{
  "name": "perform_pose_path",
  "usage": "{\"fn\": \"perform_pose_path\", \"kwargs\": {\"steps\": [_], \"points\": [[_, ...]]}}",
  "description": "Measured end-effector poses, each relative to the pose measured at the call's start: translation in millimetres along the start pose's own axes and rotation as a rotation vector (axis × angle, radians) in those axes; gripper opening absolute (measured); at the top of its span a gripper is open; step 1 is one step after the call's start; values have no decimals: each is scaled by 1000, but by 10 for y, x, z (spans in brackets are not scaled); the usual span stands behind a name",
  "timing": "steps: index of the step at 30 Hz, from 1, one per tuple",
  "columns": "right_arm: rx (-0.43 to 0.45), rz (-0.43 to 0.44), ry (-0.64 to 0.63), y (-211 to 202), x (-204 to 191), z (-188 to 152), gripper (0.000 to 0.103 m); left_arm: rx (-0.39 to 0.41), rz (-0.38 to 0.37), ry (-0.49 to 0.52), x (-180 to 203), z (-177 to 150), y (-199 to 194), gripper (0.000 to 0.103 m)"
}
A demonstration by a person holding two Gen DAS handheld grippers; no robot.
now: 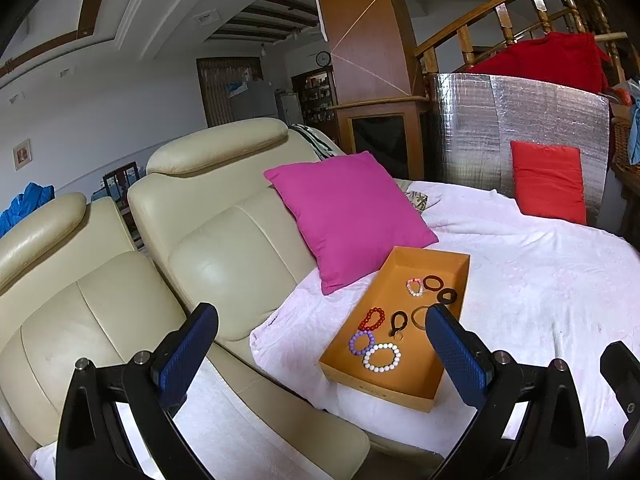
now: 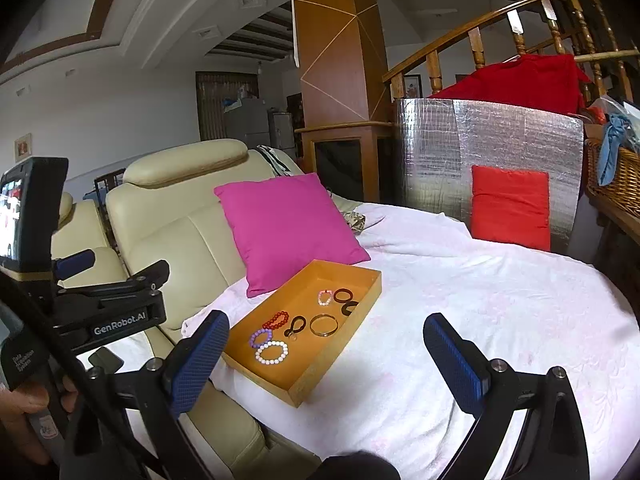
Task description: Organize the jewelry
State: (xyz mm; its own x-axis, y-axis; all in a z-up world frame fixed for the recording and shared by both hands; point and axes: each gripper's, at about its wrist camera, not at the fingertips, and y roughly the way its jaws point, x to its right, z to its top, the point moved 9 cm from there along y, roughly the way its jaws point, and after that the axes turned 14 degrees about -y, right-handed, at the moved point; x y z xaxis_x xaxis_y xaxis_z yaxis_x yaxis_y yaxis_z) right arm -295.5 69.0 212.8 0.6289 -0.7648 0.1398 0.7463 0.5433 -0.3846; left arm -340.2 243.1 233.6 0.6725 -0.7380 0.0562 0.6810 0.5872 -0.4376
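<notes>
Your left hand-held gripper [image 1: 322,344] is spread wide and holds nothing; your right hand-held gripper [image 2: 326,354] is also wide and empty. Both hang above the white blanket [image 2: 460,280]. On it lies the orange tray [image 2: 362,280], its long axis pointing away toward the pink pillow [image 2: 286,228]. Inside are beaded bracelets [image 2: 272,352] and dark rings [image 2: 344,295]; your left blue fingertip [image 1: 450,332] hides part of one thin bangle [image 1: 420,316].

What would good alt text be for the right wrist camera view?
An open orange tray holding eight bracelets and rings sits on a white blanket beside a magenta pillow. The right gripper hovers open and empty in front, with the left gripper visible at left.
</notes>
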Motion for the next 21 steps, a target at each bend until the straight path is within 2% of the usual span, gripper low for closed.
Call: {"fn": "perform_pose_path", "kwargs": {"steps": [21], "points": [[-30, -8, 6, 183, -44, -18, 99, -40, 10, -13, -62, -78, 209, 103]]}}
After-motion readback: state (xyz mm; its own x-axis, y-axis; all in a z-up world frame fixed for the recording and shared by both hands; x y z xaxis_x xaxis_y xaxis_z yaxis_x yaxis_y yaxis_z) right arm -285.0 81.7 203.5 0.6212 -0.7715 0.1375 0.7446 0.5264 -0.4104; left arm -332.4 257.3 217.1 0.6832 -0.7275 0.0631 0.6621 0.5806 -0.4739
